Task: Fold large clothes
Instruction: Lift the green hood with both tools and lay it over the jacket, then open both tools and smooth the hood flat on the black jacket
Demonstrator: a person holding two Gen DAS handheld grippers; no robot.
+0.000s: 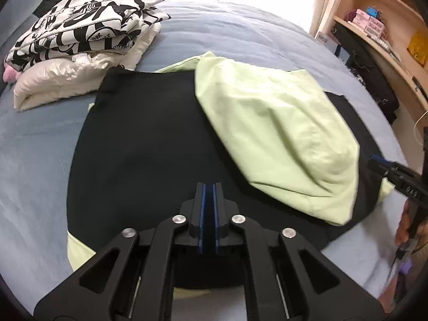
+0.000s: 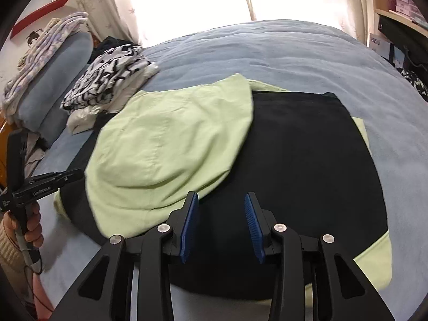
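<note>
Black garment (image 1: 139,139) lies flat on the blue-covered bed (image 1: 240,34), a light-green garment (image 1: 272,123) draped across it. Left gripper (image 1: 208,187): jaws nearly pressed together, nothing between. Right gripper (image 2: 221,200): jaws spread, empty, above the black cloth.

Left gripper (image 1: 208,187): black linkage frame, four round silver pivot screws behind the fingers (image 1: 202,208), blue ribbed pads. Right gripper (image 2: 221,200): same build, blue pads. Seen from the right wrist view, white lettering on the left gripper's body; cream knitted sleeve (image 2: 8,246) at the wrist
</note>
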